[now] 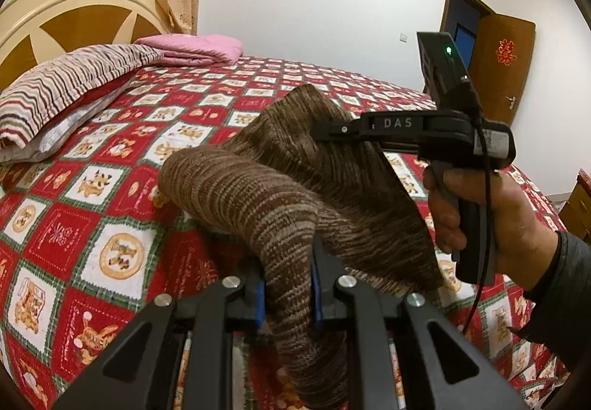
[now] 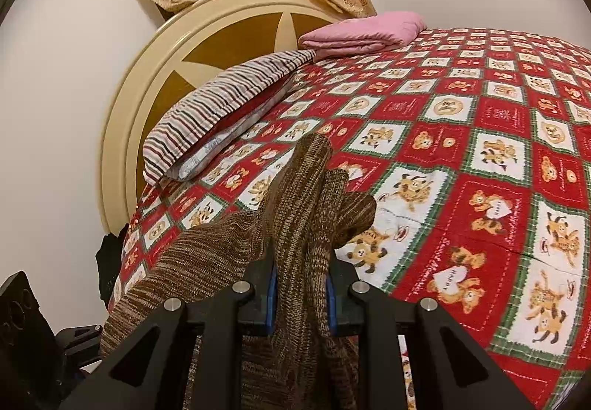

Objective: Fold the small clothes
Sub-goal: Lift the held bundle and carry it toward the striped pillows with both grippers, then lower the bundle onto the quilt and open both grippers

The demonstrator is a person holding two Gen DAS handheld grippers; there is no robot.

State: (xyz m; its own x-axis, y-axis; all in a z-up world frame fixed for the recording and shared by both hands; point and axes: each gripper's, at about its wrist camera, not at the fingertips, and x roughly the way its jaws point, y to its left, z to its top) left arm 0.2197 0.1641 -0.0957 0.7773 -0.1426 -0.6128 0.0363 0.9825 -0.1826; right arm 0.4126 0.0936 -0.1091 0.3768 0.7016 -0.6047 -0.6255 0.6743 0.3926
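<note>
Garment: we hold a brown striped knit piece (image 1: 280,188) in the air above the bed (image 1: 92,195), slung between our two grippers. We cannot tell what kind of garment it is.

Where it is: it hangs over the near part of the red patchwork bedspread (image 2: 480,188). Whether any fold touches the cover is hidden from us.

How it handles: we judge it soft, light and floppy. The thick knit sags and bunches under its own weight, so it will not keep a flat shape until it is laid down. The ribbed surface looks grippy rather than slippery, and nothing about it seems fragile.

Where to hold: we judge the edges or corners best, taken well apart, so the cloth spreads. A pinch in a bunched middle would drag several layers together.

Left gripper (image 1: 288,303): its jaws stand close together, clamped on a thick roll of the knit between the blue pads (image 1: 260,299).

Right gripper (image 2: 300,295): its jaws are likewise narrow, pinching a gathered ridge of the same cloth. In the left wrist view its tip (image 1: 325,131) bites the upper fold, with a hand (image 1: 476,214) on the handle.

Bedding nearby: a striped pillow (image 2: 221,103) and a folded pink blanket (image 2: 365,31) lie well apart from the knit, by the headboard (image 2: 155,85).
</note>
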